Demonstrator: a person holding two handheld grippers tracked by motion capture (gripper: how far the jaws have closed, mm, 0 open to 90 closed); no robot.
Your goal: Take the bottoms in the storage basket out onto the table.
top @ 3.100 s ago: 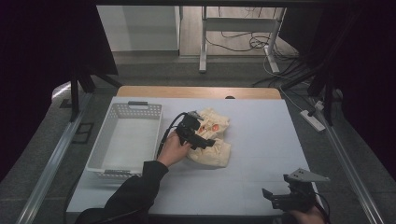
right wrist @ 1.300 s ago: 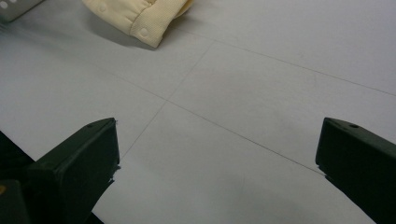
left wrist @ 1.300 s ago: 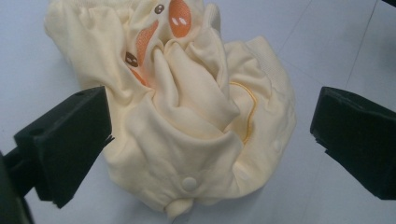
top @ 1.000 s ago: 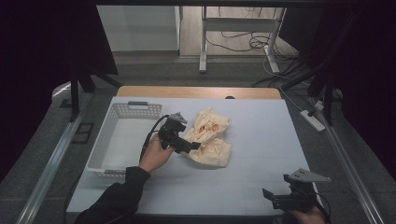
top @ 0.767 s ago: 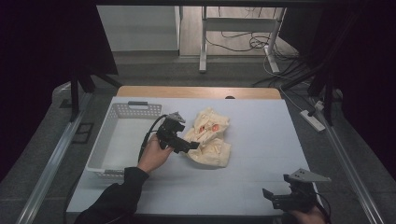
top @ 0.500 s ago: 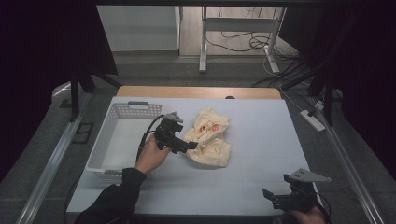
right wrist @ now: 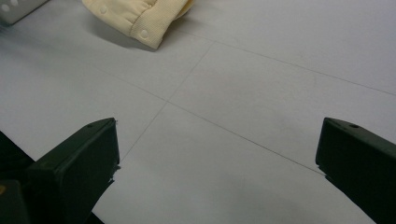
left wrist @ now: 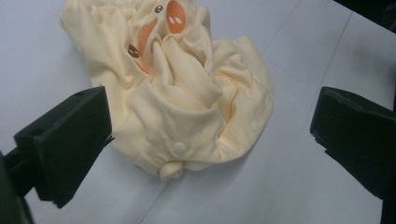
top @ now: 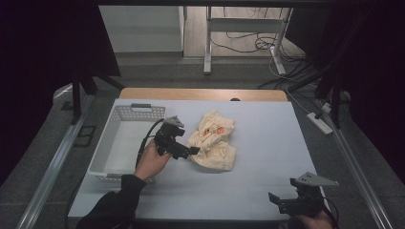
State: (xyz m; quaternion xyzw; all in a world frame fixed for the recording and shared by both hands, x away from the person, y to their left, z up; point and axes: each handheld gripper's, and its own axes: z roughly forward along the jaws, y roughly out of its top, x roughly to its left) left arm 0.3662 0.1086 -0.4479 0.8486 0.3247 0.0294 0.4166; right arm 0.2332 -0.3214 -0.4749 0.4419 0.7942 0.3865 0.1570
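The left gripper (left wrist: pixel 210 140) is hovering over the yellow baby clothes (left wrist: pixel 187 98) — jaws wide, holding nothing. It should be grabbing a thick fold. The right gripper (top: pixel 301 202) is waiting — jaws wide too.

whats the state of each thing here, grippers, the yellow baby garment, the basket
left gripper: jaws open wide, poised over the garment, gripping nothing
right gripper: jaws open, empty, over bare table at the near right corner
yellow baby garment: crumpled in a heap on the table, orange print facing up, snaps undone
white basket: upright on the table's left side, looks empty
table: flat pale surface
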